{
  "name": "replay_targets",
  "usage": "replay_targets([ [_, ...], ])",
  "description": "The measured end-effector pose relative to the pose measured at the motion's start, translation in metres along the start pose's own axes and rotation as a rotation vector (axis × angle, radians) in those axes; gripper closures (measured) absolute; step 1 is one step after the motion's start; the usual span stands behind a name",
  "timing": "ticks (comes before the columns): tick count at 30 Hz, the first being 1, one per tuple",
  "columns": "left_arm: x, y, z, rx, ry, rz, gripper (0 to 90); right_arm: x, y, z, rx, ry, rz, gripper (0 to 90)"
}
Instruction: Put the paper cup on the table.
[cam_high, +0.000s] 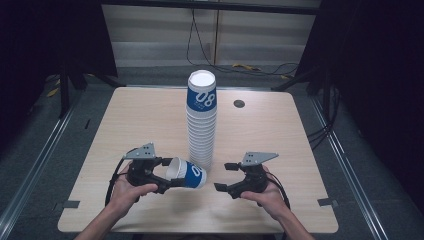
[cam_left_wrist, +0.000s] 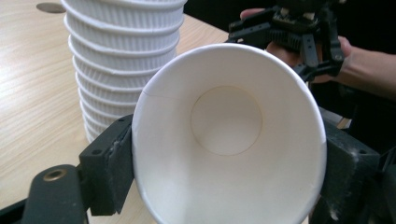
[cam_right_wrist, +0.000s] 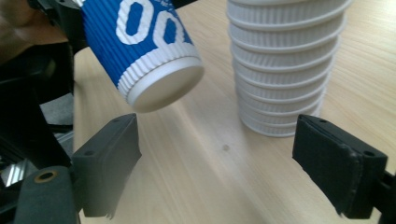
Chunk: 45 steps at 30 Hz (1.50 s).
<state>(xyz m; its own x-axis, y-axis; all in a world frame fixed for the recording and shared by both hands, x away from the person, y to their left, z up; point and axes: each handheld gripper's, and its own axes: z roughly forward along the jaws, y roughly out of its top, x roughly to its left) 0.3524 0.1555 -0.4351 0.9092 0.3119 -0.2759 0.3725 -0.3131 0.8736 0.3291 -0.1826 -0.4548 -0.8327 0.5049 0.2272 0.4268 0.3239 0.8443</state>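
High view: on the desk (cam_high: 150, 120), the tall cup stack (cam_high: 202, 125) is standing between the hands. The single blue cup (cam_high: 186, 173) is lying sideways, its long axis pointing base-first at the right tool (cam_high: 222, 176), which is waiting wide open and empty nearby. The left tool (cam_high: 167, 175) is clamping the cup's rim end.

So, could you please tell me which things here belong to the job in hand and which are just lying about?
In the job:
- single paper cup, held on its side
- left gripper, jaws shut on that cup's rim
- stack of cups, upright on the table
- right gripper, jaws open, holding nothing

Lying about:
- dark round disc set in the table
- cables on the floor behind
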Motion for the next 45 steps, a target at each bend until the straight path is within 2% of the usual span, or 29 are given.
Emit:
replay_targets([
  [2, 0.002, 0.001, -0.002, -0.001, 0.001, -0.006, 18.5, -0.003, 0.000, 0.000, 0.003, -0.014, 0.006, 14.6],
  [5, 0.007, 0.003, -0.008, 0.034, 0.047, 0.001, 18.3, -0.006, 0.000, 0.000, 0.006, -0.054, -0.002, 16.2],
  [8, 0.012, 0.004, -0.013, 0.031, 0.053, -0.012, 18.3, -0.007, 0.000, -0.003, -0.012, -0.076, 0.006, 17.1],
  [10, 0.016, 0.005, -0.017, 0.037, 0.079, -0.012, 18.4, -0.008, -0.001, -0.005, -0.009, -0.095, 0.012, 17.1],
  [12, 0.022, 0.005, -0.020, 0.042, 0.108, -0.041, 18.3, -0.008, -0.002, -0.007, -0.001, -0.117, 0.019, 17.0],
  [15, 0.028, 0.005, -0.024, 0.060, 0.147, -0.039, 18.2, -0.010, -0.003, -0.007, 0.015, -0.139, 0.023, 17.1],
  [19, 0.033, 0.009, -0.033, 0.045, 0.181, -0.036, 18.0, -0.011, -0.003, -0.008, 0.019, -0.153, 0.036, 16.8],
  [21, 0.037, 0.010, -0.039, 0.017, 0.186, -0.042, 17.9, -0.012, -0.003, -0.009, 0.021, -0.164, 0.037, 16.6],
  [24, 0.042, 0.012, -0.048, 0.020, 0.222, -0.047, 17.8, -0.013, -0.004, -0.011, 0.016, -0.179, 0.046, 16.1],
  [27, 0.045, 0.016, -0.059, 0.000, 0.237, -0.061, 17.8, -0.013, -0.004, -0.013, 0.012, -0.189, 0.051, 15.1],
  [33, 0.049, 0.024, -0.067, 0.042, 0.299, -0.043, 17.6, -0.011, -0.001, -0.016, 0.002, -0.212, 0.076, 14.1],
  [36, 0.053, 0.028, -0.067, 0.068, 0.323, -0.035, 17.5, -0.010, -0.001, -0.019, 0.020, -0.254, 0.080, 14.2],
  [37, 0.056, 0.028, -0.067, 0.074, 0.327, -0.039, 17.4, -0.010, -0.003, -0.022, 0.023, -0.284, 0.087, 14.2],
  [42, 0.072, 0.029, -0.062, 0.126, 0.358, -0.056, 17.3, -0.009, -0.007, -0.028, 0.011, -0.309, 0.090, 14.2],
  [45, 0.080, 0.028, -0.062, 0.163, 0.385, -0.054, 17.0, -0.007, -0.009, -0.028, 0.004, -0.303, 0.078, 14.2],
])
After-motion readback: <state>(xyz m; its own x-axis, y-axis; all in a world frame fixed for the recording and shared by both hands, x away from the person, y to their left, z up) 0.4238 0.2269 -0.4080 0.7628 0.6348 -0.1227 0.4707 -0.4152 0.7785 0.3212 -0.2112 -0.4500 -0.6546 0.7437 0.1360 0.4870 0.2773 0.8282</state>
